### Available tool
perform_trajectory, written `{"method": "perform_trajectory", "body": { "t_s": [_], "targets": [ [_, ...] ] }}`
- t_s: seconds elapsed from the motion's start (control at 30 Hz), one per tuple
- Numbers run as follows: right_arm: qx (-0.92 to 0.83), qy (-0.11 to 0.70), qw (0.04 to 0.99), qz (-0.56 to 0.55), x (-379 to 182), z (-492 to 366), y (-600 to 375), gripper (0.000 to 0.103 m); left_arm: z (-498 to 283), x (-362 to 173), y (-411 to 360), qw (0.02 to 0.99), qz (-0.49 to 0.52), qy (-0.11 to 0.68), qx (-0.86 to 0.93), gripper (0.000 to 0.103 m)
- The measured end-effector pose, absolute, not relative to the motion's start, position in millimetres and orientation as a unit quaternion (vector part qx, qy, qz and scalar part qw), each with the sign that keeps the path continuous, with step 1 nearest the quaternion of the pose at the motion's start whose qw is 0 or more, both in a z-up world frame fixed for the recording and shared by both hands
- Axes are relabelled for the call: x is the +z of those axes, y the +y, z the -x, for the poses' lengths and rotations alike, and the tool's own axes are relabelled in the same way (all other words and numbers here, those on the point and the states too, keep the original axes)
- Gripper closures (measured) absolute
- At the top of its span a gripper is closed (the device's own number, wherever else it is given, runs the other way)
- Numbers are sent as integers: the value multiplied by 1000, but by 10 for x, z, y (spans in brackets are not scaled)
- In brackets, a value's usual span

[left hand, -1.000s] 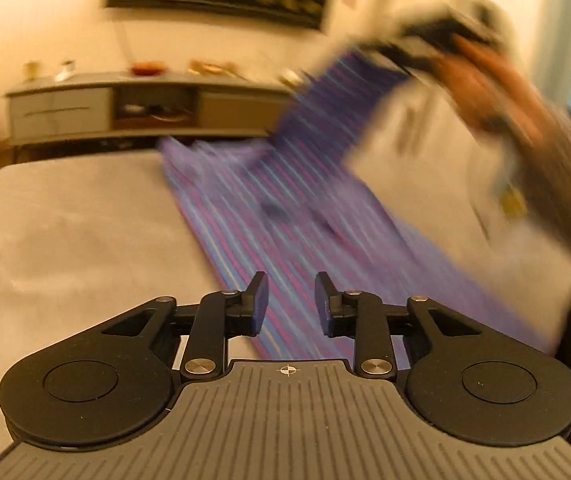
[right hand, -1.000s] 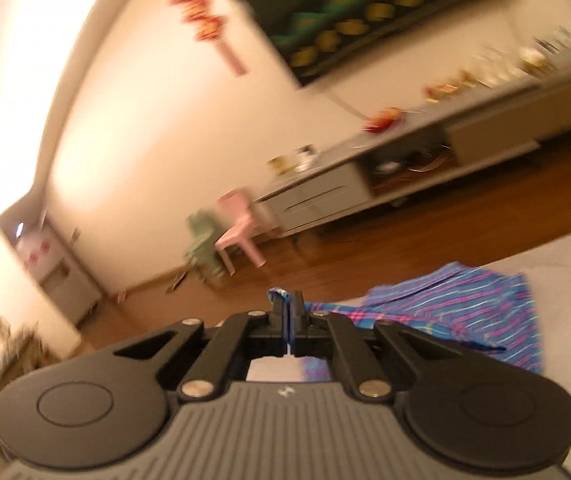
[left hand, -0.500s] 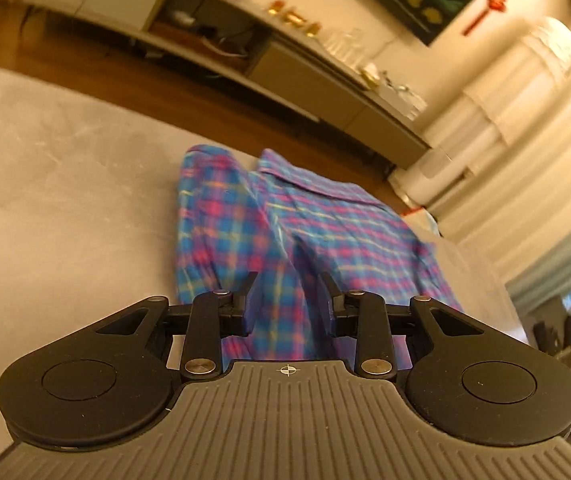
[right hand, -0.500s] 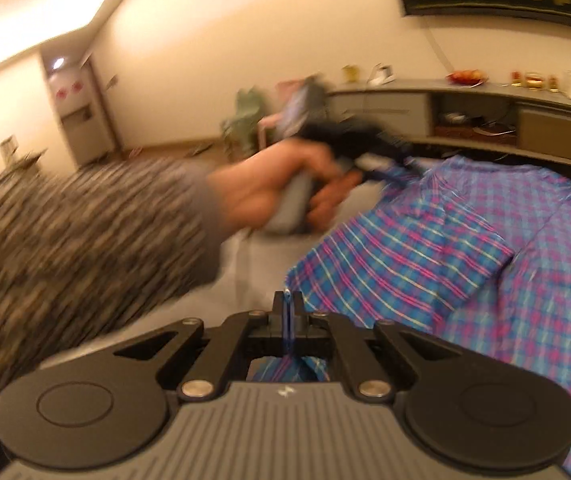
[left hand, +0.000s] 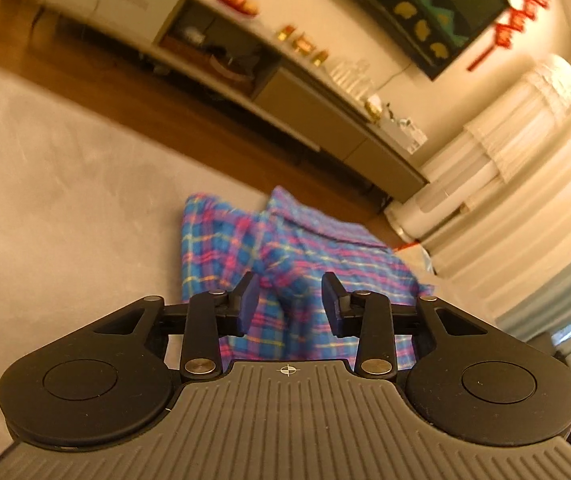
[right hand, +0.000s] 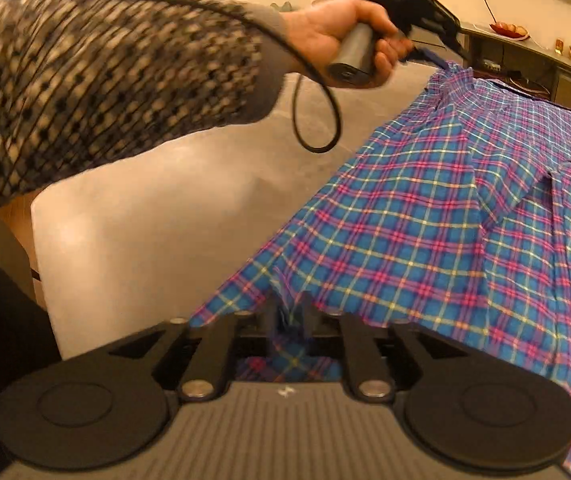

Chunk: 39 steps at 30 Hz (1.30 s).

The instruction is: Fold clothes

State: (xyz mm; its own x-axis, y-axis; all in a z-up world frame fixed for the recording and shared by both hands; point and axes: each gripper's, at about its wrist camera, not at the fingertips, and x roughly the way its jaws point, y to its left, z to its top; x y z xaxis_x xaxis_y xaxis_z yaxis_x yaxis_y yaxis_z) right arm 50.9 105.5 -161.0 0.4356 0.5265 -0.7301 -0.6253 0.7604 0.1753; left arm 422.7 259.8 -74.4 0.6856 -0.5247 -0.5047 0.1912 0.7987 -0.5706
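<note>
A blue, pink and yellow plaid shirt [right hand: 425, 220] lies spread on the grey padded surface [right hand: 165, 200]. My right gripper [right hand: 289, 300] is at its near hem. Its jaws are opening, and a fold of the hem still stands loosely between the fingers. In the left wrist view the shirt [left hand: 221, 248] stretches away from my left gripper [left hand: 289, 282]. Those jaws are opening too, with a raised ridge of cloth in the gap that the pads do not press. The right wrist view shows a hand [right hand: 337, 28] holding the left gripper [right hand: 453, 56] at the shirt's far corner.
A patterned knit sleeve [right hand: 105, 80] and a looped black cable [right hand: 317, 120] cross above the grey surface [left hand: 65, 180]. Beyond it are a wood floor and a long low sideboard [left hand: 285, 92] with small items. Pale curtains [left hand: 525, 160] hang at the right.
The shirt, swung through the air a second ago, now lies flat on the grey surface. Both grippers came down to it. The right jaws, shut on the hem before, have parted; the left jaws widened.
</note>
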Motion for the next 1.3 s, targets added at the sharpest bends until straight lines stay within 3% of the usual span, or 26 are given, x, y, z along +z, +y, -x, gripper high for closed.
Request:
{"method": "perform_trajectory", "body": {
  "t_s": [0.03,0.23,0.4,0.6,0.7,0.8,0.9,1.07,1.13,1.27,1.3],
  "targets": [
    [343,406,845,57,-1530,-454,981,74,-4097,-635,2564,895,221,330,-204,76],
    [276,370,887,30,-1093,-233,284,74,-3144,-201,2278,896,122,301,-304,72],
    [148,408,901,3,-1380,-238,-409,77,-2431,-425,1936,849,61,360,-383,72],
    [141,401,904,30,-1408,18,-479,78,-1839,-765,1838,844,17,408,-348,73],
    [141,392,908,43,-1408,79,-500,78,-1612,-818,1879,848,33,406,-338,68],
    [132,404,904,52,-1513,26,-515,79,-1432,-879,1852,854,27,413,-316,72],
    [133,395,909,26,-1461,74,-601,79,-1230,-822,1898,863,49,397,-307,67],
    [119,405,906,20,-1561,-45,-638,79,-1036,-834,1911,870,58,399,-285,68],
    [109,401,909,-4,-1519,-37,-766,75,-893,-770,2029,875,93,384,-278,61],
    [72,413,908,-28,-1505,40,-1086,75,-575,-816,2243,884,126,383,-235,61],
    [64,412,908,-38,-1489,80,-1177,71,-483,-821,2294,887,131,384,-220,59]
  ]
}}
